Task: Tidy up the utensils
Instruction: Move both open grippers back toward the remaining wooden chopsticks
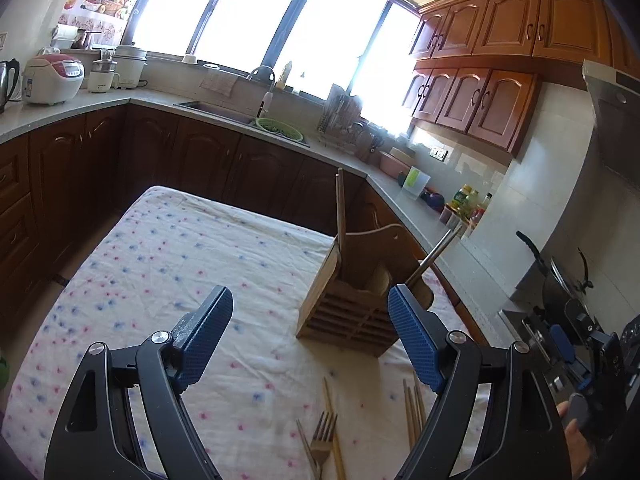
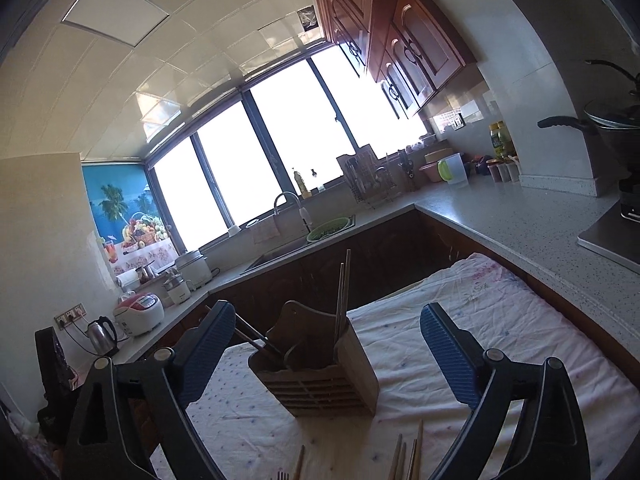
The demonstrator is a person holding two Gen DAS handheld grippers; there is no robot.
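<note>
Loose chopsticks [image 1: 412, 412] and fork [image 1: 322, 438] lie before wooden holder [image 1: 360, 300].

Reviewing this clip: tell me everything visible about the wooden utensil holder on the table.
The wooden utensil holder is a light-brown box with horizontal slats in its front and a taller curved back panel with a small hole. It stands upright on the spotted tablecloth, between both open grippers' fingers in view but untouched. Inner dividers form compartments. Wooden chopsticks stand in one side; metal-handled utensils lean out of the other.
</note>
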